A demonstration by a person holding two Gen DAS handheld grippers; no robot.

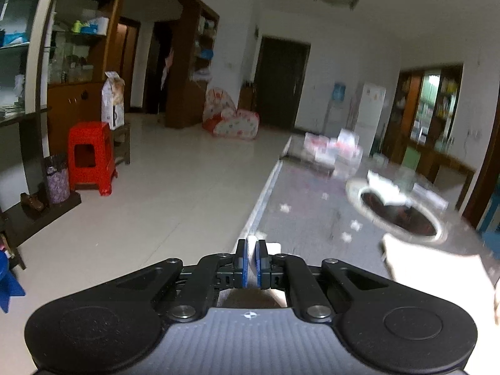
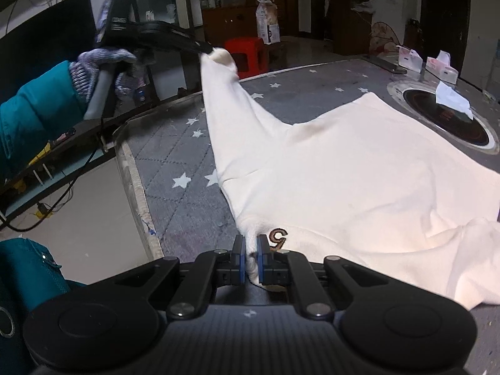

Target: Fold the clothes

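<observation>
Here, spread ahead of my right gripper (image 2: pixel 250 254) on the star-patterned table cover (image 2: pixel 175 162), lies the cream garment (image 2: pixel 359 168), most of its body flat on the table and reaching off to the right of my fingers. It looks to me like soft, light knit cloth: it drapes and wrinkles, hangs in a limp band where it is lifted, and should neither slip much nor take harm from a firm pinch. I judge edges and corners the sensible places to take it, since a bite in the middle would only bunch it.

My right gripper points steeply down at the near edge, its jaws closed on a pinch of cloth just left of the brown embroidered mark (image 2: pixel 278 235).

My left gripper (image 2: pixel 210 50), up and to the far left of that, is carried in a gloved hand (image 2: pixel 100 65) with a teal sleeve (image 2: pixel 34 115) behind it. It tilts only slightly downward and has a corner of the garment raised clear of the table, the cloth running from it in a slack strip down to the body. In the left wrist view its blue pads (image 1: pixel 244 264) stand almost together with a white sliver of cloth between them.
</observation>
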